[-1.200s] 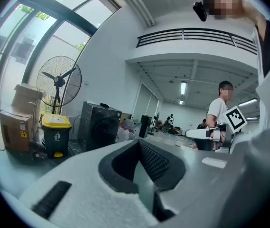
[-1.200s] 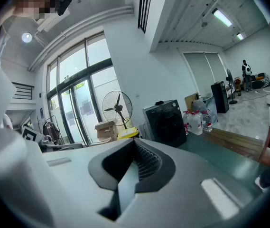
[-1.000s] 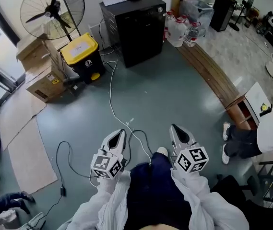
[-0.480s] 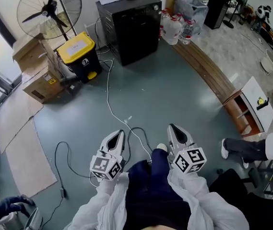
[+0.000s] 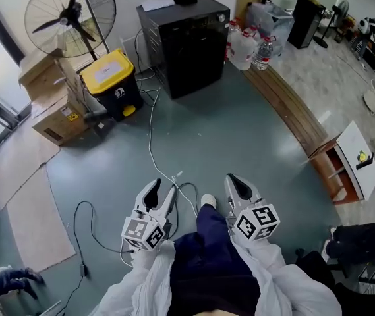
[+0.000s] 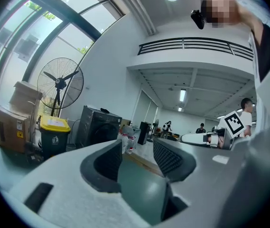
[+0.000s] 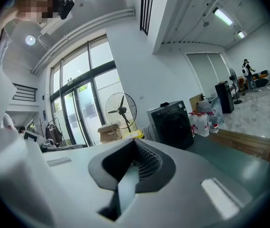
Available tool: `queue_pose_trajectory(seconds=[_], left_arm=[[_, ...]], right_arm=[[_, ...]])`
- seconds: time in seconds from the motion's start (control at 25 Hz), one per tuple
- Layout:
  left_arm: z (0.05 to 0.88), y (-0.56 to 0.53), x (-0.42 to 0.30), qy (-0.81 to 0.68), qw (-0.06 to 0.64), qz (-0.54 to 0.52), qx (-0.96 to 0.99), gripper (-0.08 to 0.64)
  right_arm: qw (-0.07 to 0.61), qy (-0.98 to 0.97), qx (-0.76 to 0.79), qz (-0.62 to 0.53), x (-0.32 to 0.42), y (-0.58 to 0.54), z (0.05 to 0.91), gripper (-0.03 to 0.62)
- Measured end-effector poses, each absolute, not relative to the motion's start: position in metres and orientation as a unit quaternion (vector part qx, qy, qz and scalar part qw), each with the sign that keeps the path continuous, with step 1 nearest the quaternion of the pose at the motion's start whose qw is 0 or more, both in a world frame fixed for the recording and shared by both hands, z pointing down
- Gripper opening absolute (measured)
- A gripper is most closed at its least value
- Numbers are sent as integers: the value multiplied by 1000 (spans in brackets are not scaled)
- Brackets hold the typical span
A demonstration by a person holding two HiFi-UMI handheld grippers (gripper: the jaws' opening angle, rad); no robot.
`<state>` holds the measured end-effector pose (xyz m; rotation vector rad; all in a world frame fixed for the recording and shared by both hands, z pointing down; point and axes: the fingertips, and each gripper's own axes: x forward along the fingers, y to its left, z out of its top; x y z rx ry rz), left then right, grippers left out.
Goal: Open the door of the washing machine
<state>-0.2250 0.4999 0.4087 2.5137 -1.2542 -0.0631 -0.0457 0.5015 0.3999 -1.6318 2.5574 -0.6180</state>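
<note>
- One black washing machine (image 5: 187,41) stands against the far wall, door shut.
- Yellow-lidded bin (image 5: 113,79) sits to its left.
- Left gripper (image 5: 160,192), well short of it, has just been opening; its jaws are apart and empty.
- Right gripper (image 5: 236,184): jaws together.

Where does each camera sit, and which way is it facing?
Head view: on the person's head, steeply down at the grey-green floor; both sleeves, left gripper, right gripper.
Left gripper view: on that gripper, level along its empty jaws, which have just been opening; right gripper's marker cube shows.
Right gripper view: on that gripper, along its closed jaws; white clothing at left.
Shared: all see the black front-loading washing machine.
</note>
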Motion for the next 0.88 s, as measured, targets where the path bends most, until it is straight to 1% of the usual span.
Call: queue_pose_trajectory(seconds=[0.28,0.56,0.88], left_arm=[[415,400,-202,-456,175,-26,872,253],[418,317,-171,-470,168,-25,866,256],[437,293,-155,-473,185,-10,861,256]], right_arm=[[14,838,-509,-195,-17,392,404,9],[22,849,-494,-187,17,301,402,9],[17,853,-478,-210,18,267,420,9]])
